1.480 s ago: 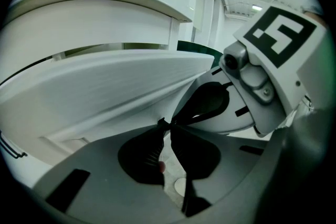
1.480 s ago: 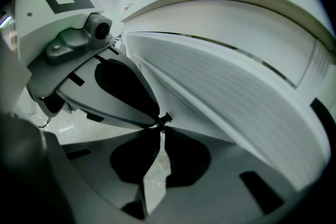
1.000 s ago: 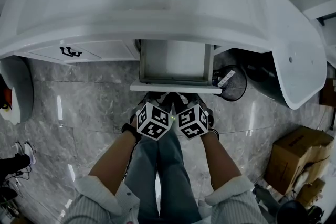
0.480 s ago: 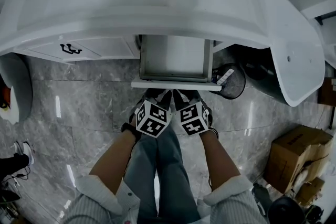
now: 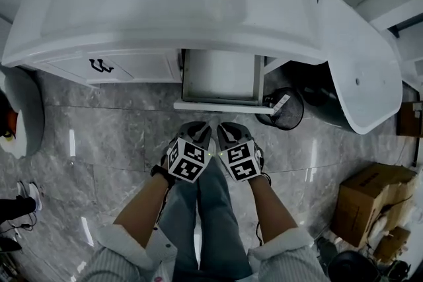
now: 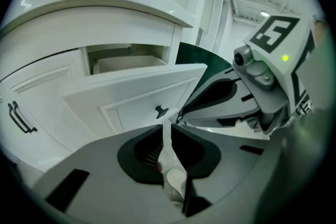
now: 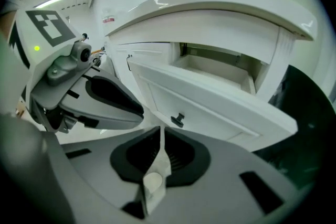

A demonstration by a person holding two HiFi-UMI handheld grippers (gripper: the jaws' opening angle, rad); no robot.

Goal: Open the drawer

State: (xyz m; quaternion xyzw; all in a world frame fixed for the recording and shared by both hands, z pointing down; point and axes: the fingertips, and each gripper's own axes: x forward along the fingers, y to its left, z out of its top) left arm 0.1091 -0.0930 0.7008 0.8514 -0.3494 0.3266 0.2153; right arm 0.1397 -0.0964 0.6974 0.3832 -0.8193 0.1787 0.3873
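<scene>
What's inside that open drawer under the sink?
The drawer looks empty: only its bare pale bottom and side walls show. Its back end is tucked beneath the sink counter, so anything lying there is hidden.

The left tongs [image 6: 168,136] and right tongs [image 7: 159,145] are built alike: smooth light-grey shells, with a black, ribbed hollow set into each side of the slit. Each carries a cube [image 5: 187,161] faced with black-and-white square markers. A small green light [image 6: 285,58] glows on the cube, and a round camera lens [image 6: 240,56] sits on a grey housing below it. The person wears a pale, finely striped shirt whose sleeves [image 5: 124,242] end in white turned-back cuffs. There is a dark strap [image 5: 160,172] at the left wrist, and the jeans [image 5: 210,221] are blue-grey.
</scene>
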